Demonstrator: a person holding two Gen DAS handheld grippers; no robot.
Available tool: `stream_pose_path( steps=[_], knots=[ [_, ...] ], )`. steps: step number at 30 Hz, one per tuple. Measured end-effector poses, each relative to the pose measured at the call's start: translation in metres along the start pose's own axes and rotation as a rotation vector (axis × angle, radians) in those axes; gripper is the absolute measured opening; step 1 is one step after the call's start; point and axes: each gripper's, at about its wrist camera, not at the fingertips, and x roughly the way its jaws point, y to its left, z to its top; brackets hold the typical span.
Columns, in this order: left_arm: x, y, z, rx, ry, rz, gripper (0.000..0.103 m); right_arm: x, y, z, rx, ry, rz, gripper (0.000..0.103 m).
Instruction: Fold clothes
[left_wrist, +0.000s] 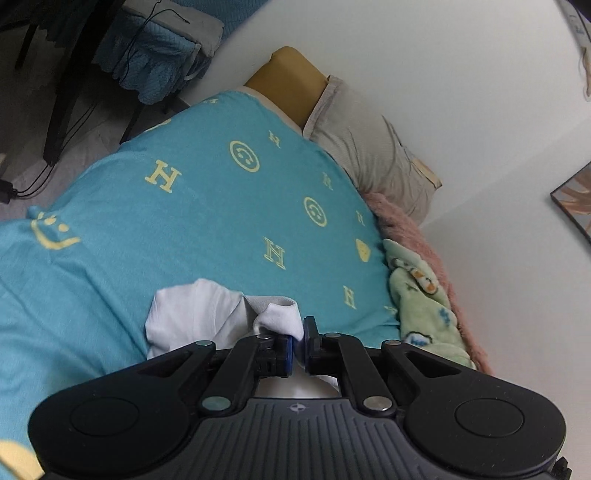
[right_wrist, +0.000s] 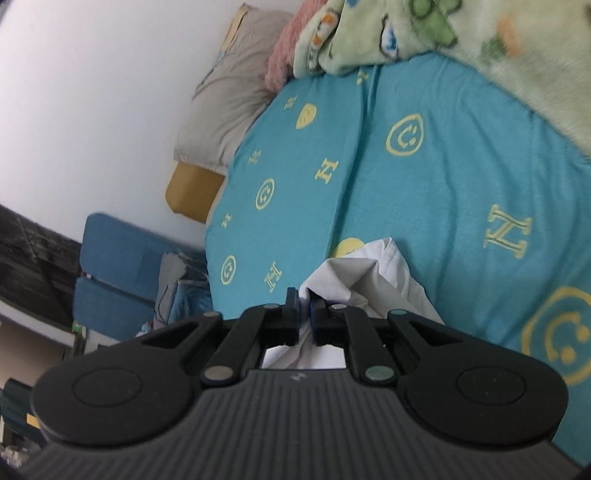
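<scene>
Left wrist view: my left claw (left_wrist: 298, 338) is pinching a bunched fold of the white garment (left_wrist: 192, 314), pads nearly together with cloth showing between them. The rest of the garment is hanging and spilling toward 9 o'clock of the claw, over the bed (left_wrist: 207, 206) with its teal sheet printed in yellow letters and smiley faces. At 1 o'clock a grey pillow (left_wrist: 369, 155) is lying against the wall; at 3 o'clock a green printed blanket (left_wrist: 424, 295) is sitting beside a pink fuzzy throw (left_wrist: 410, 221).

Right wrist view: my right claw (right_wrist: 303, 314) is also closed down on the white garment (right_wrist: 369, 280), fabric passing between the pads and trailing below. The bulk is rising toward 1 o'clock of the claw in soft creased peaks, just above the sheet.

Judgement on handling: the garment is looking light, thin and fully limp; it is holding no shape of its own and is creasing wherever I am bunching it. A grip on a wad is likely to let layers slip. I am judging that a seam, hem or shoulder corner gives the firmest hold, with both claws spread apart to pull the cloth taut before laying it flat. Which part of the garment each claw is holding, I cannot tell.
</scene>
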Motion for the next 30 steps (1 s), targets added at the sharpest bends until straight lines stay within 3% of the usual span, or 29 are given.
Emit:
stream_pose_path(
  steps=[8, 11, 13, 14, 15, 17, 21, 24, 30],
  knots=[
    [0.045, 0.016, 0.000, 0.082, 0.015, 0.007, 0.006, 0.050, -0.009, 0.010, -0.095, 0.056, -0.052, 0.011],
    [0.050, 0.016, -0.001, 0.108, 0.019, 0.008, 0.011, 0.060, -0.009, 0.009, -0.130, 0.067, -0.072, 0.015],
    [0.050, 0.012, -0.002, 0.146, 0.042, -0.029, 0.033, 0.060, -0.005, 0.003, -0.173, 0.072, -0.068, 0.044],
    [0.048, 0.008, -0.003, 0.182, 0.052, -0.054, 0.054, 0.058, -0.001, -0.001, -0.204, 0.074, -0.059, 0.074],
    [0.045, 0.003, -0.005, 0.223, 0.048, -0.062, 0.070, 0.055, 0.003, -0.006, -0.235, 0.075, -0.051, 0.083],
    [0.038, -0.007, -0.012, 0.309, 0.038, -0.068, 0.080, 0.045, 0.013, -0.016, -0.317, 0.052, -0.057, 0.081],
    [0.034, -0.017, -0.030, 0.463, 0.038, -0.027, 0.081, 0.029, 0.029, -0.035, -0.465, 0.019, -0.067, 0.082],
    [0.044, -0.015, -0.038, 0.506, 0.055, 0.046, 0.081, 0.033, 0.029, -0.041, -0.544, 0.030, -0.103, 0.081],
    [0.075, -0.005, -0.046, 0.567, 0.085, 0.152, 0.081, 0.080, 0.022, -0.042, -0.622, 0.065, -0.185, 0.082]
  ],
)
